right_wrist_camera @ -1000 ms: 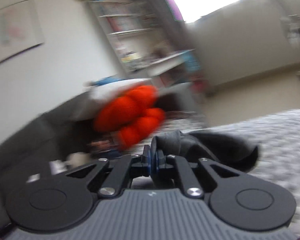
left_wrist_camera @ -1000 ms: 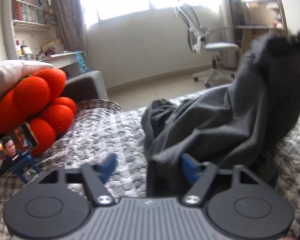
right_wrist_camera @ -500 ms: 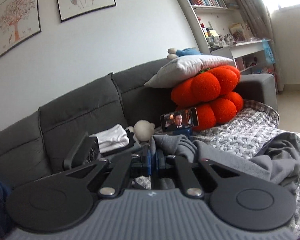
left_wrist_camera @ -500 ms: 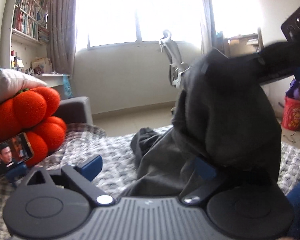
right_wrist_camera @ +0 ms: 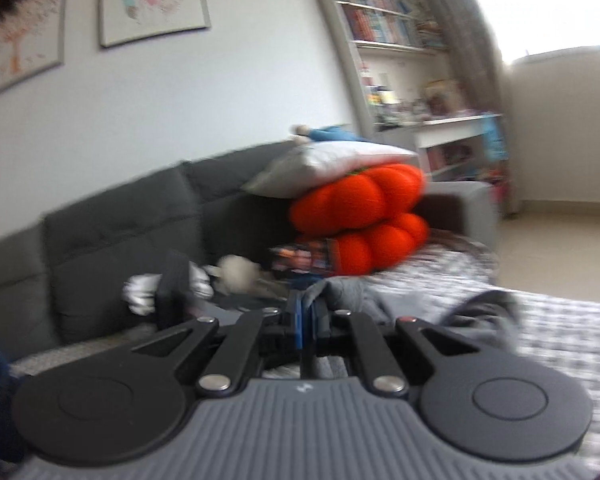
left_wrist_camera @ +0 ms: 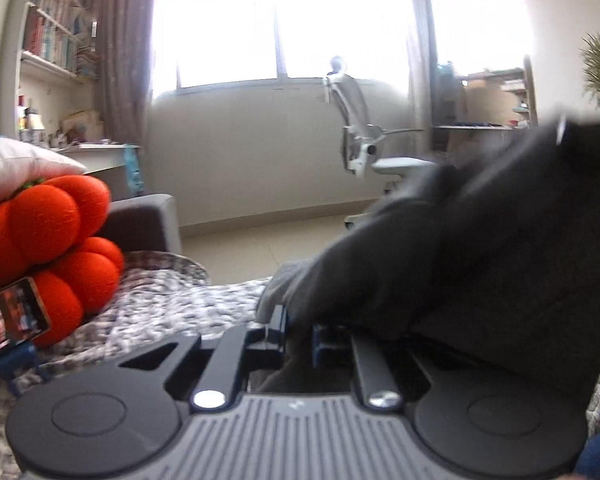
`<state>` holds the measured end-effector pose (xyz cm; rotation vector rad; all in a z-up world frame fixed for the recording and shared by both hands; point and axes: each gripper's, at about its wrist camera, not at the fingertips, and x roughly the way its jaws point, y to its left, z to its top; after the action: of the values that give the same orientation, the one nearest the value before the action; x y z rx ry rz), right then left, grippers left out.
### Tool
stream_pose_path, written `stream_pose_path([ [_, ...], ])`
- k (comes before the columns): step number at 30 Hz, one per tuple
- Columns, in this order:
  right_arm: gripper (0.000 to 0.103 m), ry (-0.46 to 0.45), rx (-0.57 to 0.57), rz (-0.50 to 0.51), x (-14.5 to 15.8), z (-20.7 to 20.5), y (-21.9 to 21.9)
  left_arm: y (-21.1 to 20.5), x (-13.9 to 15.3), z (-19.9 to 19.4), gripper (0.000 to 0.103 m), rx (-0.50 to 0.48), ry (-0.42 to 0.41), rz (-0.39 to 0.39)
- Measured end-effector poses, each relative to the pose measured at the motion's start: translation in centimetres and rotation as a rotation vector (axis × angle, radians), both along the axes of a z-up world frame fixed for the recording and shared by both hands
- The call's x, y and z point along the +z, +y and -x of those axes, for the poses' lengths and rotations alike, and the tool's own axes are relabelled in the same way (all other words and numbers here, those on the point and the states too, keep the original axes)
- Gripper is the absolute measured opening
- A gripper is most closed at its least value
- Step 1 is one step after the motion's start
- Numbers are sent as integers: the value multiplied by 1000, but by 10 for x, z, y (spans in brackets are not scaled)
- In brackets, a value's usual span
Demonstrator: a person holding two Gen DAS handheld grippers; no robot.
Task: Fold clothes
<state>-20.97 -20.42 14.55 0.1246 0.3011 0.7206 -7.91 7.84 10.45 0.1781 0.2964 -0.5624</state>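
Two grippers pinch one dark grey garment [left_wrist_camera: 452, 264] above a grey-white knitted blanket [left_wrist_camera: 172, 304]: the left gripper [left_wrist_camera: 298, 334] clamps its lower edge, the right gripper [right_wrist_camera: 308, 320] a raised fold. Bare tiled floor [left_wrist_camera: 268, 240] lies beyond; stacked orange pumpkin cushions [right_wrist_camera: 360, 216] sit alongside.

The left gripper [left_wrist_camera: 298, 334] had its blue-padded fingers [left_wrist_camera: 279, 322] closed on a fold of the dark grey garment [left_wrist_camera: 460, 264], which rose up to their right, above the grey knitted blanket [left_wrist_camera: 172, 312].
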Motion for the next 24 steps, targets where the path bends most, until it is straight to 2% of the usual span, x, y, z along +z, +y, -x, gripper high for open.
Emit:
stream_pose_path([
  [4, 8, 3, -114, 144, -13, -6, -2, 11, 6, 6, 12, 6, -3, -35],
  [6, 4, 3, -170, 215, -22, -12, 1, 15, 5, 9, 12, 8, 4, -57],
  [8, 3, 5, -229, 268, -29, -18, 3, 20, 1, 9, 12, 33, 25, -80],
  [11, 2, 13, -289, 280, -37, -24, -2, 29, -5, 6, 12, 67, 72, -90],
  [14, 3, 66, -261, 219, -48, -32, -5, 32, -8, 5, 12, 59, 87, -77],
  [17, 17, 135, -195, 173, -62, -41, -8, 35, -9, 6, 12, 75, 81, -78],
  [19, 43, 180, -172, 143, -71, -46, -11, 42, -9, 4, 12, 109, 100, -55],
  [20, 61, 204, -153, 116, -74, -48, -13, 48, -10, 3, 12, 129, 110, -46],
  [21, 67, 229, -126, 89, -78, -50, -14, 53, -11, 2, 13, 148, 119, -37],
  [23, 67, 270, -74, 57, -83, -53, -12, 64, -11, 3, 16, 167, 122, -32],
  [24, 67, 290, -53, 50, -85, -55, -9, 68, -10, 7, 26, 150, 119, -32],
])
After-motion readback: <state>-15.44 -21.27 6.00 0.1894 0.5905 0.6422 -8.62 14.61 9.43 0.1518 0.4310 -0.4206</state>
